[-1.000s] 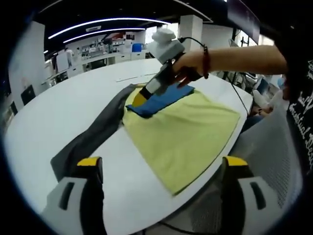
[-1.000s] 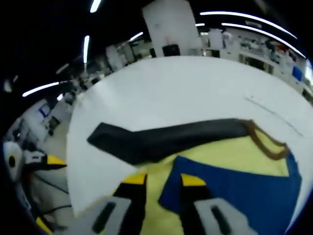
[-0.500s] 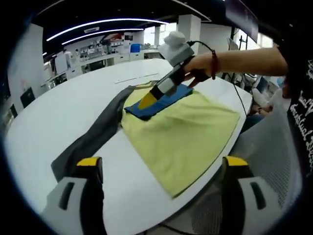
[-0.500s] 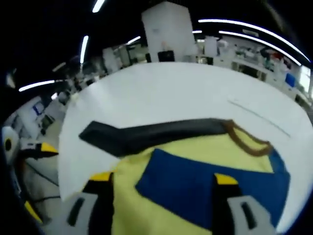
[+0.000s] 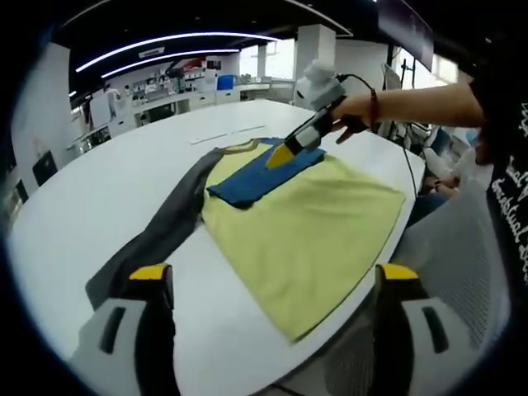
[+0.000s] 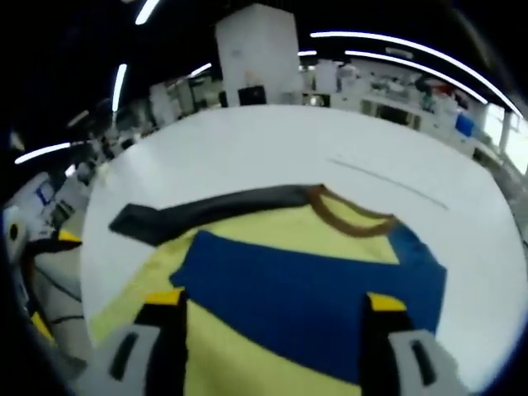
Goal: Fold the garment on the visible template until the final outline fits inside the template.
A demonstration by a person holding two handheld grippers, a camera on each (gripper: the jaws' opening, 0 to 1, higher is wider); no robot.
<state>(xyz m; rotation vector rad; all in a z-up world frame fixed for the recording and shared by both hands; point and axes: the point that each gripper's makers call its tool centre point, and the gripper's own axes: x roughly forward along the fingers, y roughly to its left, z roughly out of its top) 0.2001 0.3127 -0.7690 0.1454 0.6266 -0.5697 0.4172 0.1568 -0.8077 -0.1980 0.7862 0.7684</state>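
A yellow garment (image 5: 305, 223) lies flat on the white round table (image 5: 99, 190). A blue sleeve (image 5: 260, 173) is folded across its chest, and a dark grey sleeve (image 5: 161, 231) stretches out toward my left gripper. The brown collar (image 6: 351, 221) shows at the far end. My left gripper (image 5: 272, 285) is open above the near table edge, with nothing between its jaws. My right gripper (image 6: 272, 301) is open above the blue sleeve (image 6: 305, 285); it also appears over the garment's far end (image 5: 290, 150), held by a hand.
A thin line (image 6: 388, 183) is marked on the table beyond the collar. The table's edge (image 5: 363, 272) runs just past the garment's right side. Desks and shelves (image 5: 173, 91) stand in the background.
The right gripper opened, released the blue sleeve and drew back toward the collar end. The blue sleeve now lies flat. The left gripper stayed still.
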